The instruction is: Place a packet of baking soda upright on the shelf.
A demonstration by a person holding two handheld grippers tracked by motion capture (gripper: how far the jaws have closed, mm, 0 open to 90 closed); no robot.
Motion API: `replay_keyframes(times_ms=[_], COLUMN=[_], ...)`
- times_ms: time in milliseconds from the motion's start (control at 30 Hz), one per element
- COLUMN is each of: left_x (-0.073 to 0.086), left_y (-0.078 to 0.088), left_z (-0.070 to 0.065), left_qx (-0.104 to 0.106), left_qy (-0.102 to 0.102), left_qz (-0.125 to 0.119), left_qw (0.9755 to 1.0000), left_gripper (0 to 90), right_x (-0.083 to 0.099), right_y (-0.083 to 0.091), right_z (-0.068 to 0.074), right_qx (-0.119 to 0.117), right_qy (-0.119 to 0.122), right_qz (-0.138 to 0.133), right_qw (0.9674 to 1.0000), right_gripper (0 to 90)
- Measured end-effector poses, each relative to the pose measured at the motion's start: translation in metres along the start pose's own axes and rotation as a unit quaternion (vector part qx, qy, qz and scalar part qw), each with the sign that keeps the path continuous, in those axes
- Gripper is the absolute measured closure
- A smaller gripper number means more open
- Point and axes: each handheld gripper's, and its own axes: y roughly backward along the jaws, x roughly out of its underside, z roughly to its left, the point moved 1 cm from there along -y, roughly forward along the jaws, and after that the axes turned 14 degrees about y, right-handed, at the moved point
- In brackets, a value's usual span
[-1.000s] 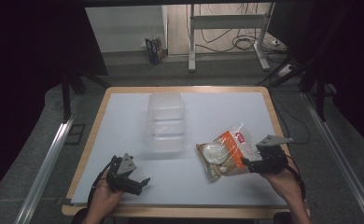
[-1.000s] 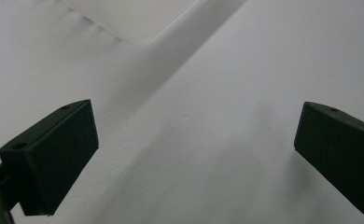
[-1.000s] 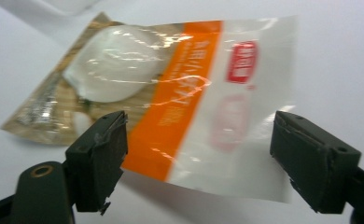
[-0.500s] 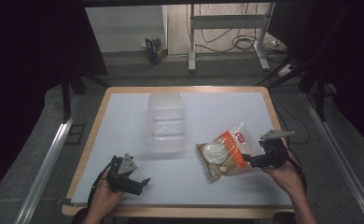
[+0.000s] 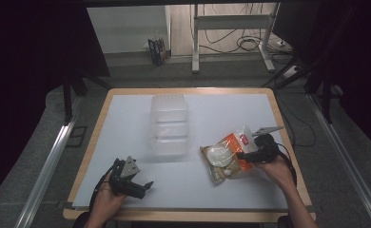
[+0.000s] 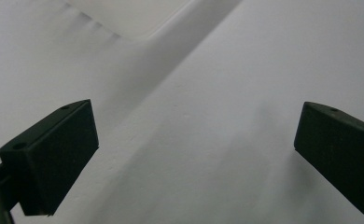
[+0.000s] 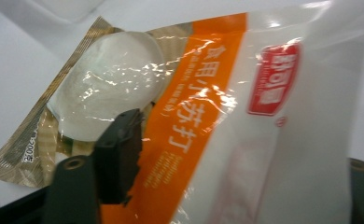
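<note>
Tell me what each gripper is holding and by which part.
The right gripper has its jaws around the right end of the orange-and-white food bag; a firm grip cannot be told. The left gripper stands open, holding nothing.

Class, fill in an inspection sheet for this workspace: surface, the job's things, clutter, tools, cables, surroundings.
Surface: white tabletop with wooden edge, bare apart from the items below.
Job's things: glossy orange-and-white plastic food pouch lying flat at the right; clear plastic lidded container at centre.
Clutter: nothing seen.
Tools: left tool open over bare table; right tool has just been closing, the pouch between its jaws; whether it is clamped cannot be told.
Cables: black cable trailing off the right edge; more on the floor behind.
Surroundings: dark room, metal stand legs beyond the table.
</note>
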Motion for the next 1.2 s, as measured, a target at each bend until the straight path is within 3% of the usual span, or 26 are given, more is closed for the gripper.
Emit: replay_keyframes(times_ms=[67, 200, 367, 467, 600, 867, 1200], left_x=[0.000, 0.000, 0.000, 0.000, 0.000, 0.000, 0.000], left_y=[0.000, 0.000, 0.000, 0.000, -0.001, 0.000, 0.000], left_z=[0.000, 0.000, 0.000, 0.000, -0.001, -0.001, 0.000], left_qx=[0.000, 0.000, 0.000, 0.001, 0.000, 0.001, 0.002], left_qy=[0.001, -0.003, -0.004, -0.004, -0.006, -0.005, -0.004], left_qz=[-0.001, 0.003, 0.003, 0.004, 0.007, 0.003, 0.001], left_qw=[1.0000, 1.0000, 1.0000, 1.0000, 1.0000, 1.0000, 1.0000], left_gripper=[0.0, 0.0, 0.0, 0.0, 0.0, 0.0, 0.0], right_x=[-0.002, -0.004, -0.002, -0.004, -0.017, -0.042, -0.070], right_y=[-0.005, -0.007, -0.003, 0.002, 0.012, 0.021, 0.027], right_z=[0.002, 0.002, -0.001, 0.001, 0.015, 0.026, 0.041], right_qx=[-0.010, -0.006, -0.012, -0.012, 0.006, -0.013, -0.027], right_qy=[0.001, -0.007, -0.020, -0.013, 0.035, 0.042, 0.076], right_qz=[0.002, 0.005, -0.009, -0.022, -0.038, -0.065, -0.064], right_qw=[0.9999, 0.9999, 0.9997, 0.9996, 0.9986, 0.9969, 0.9947], right_gripper=[38.4, 49.3, 75.1, 84.5, 87.8, 88.1, 88.2])
